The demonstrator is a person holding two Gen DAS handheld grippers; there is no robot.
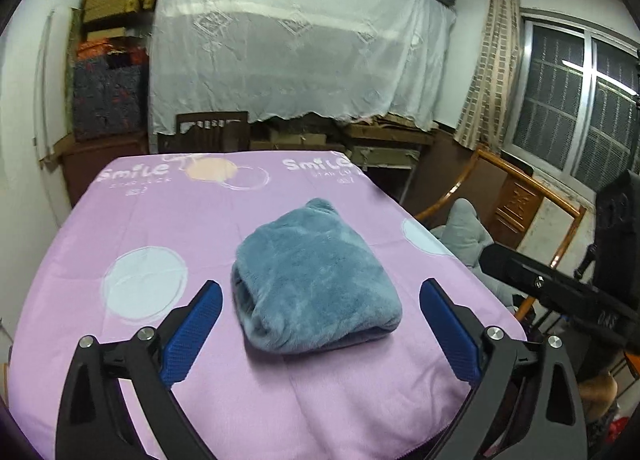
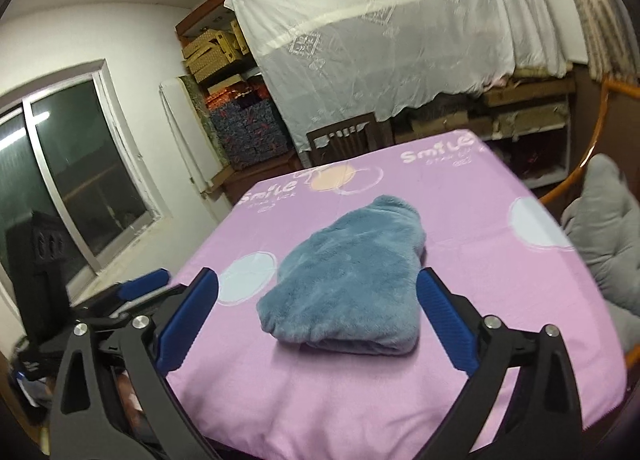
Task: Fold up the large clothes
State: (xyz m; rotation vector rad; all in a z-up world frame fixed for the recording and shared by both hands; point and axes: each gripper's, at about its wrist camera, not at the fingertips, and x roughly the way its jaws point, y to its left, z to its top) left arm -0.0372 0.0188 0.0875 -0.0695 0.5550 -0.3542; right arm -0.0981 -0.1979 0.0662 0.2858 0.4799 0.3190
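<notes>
Your left gripper (image 1: 320, 296) is spread wide and holds nothing; your right gripper (image 2: 318, 286) is likewise wide and empty. The folded blue fleece garment (image 1: 312, 280) lies mid-frame between the fingers, on the pink "Smile" tablecloth (image 1: 160, 220).

The folded blue-grey fleece garment (image 1: 312, 280) lies mid-worktop on the pink printed cloth (image 1: 160, 228); a dark wooden chair (image 1: 212, 132) stands behind the worktop, a grey plush cushion (image 2: 604, 236) to its right.
</notes>
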